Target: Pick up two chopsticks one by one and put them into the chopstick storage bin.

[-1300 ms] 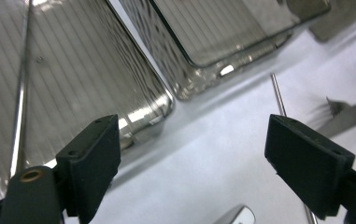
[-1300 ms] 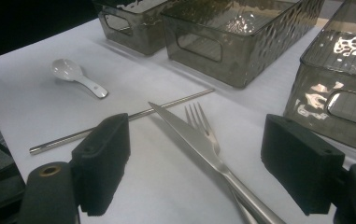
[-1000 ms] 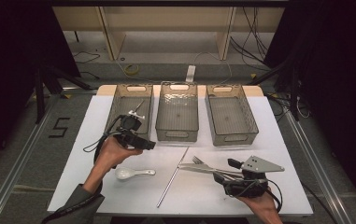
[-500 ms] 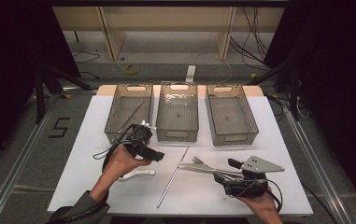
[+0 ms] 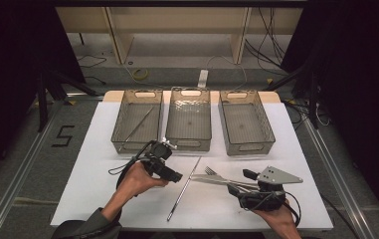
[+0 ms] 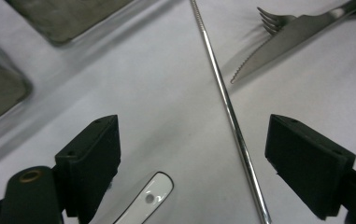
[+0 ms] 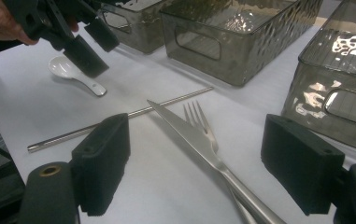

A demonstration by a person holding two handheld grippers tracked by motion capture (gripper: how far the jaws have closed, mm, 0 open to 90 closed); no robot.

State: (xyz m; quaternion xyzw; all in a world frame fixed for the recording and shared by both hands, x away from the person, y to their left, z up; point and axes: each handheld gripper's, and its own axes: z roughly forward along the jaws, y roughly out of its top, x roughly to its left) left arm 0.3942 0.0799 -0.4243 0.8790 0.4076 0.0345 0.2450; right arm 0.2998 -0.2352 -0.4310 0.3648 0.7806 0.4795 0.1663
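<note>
A thin metal rod lies on the white table, pointing toward the bins. To its right, a knife lies across a fork. My left gripper hovers open just left of the rod, and the rod runs between its jaws. A white spoon's handle lies below them. My right gripper rests open near the front edge. The knife and fork lie between its jaws, untouched. The right gripper view also has the spoon under the left gripper.
Three smoky plastic bins stand in a row at the back: left bin, middle bin, right bin. A second thin rod lies in the left bin. The floor drops off past the table's edges.
My left gripper has moved right and nearer the front edge, away from the left bin, and now covers the spoon in the high view. The right gripper has stayed put.
</note>
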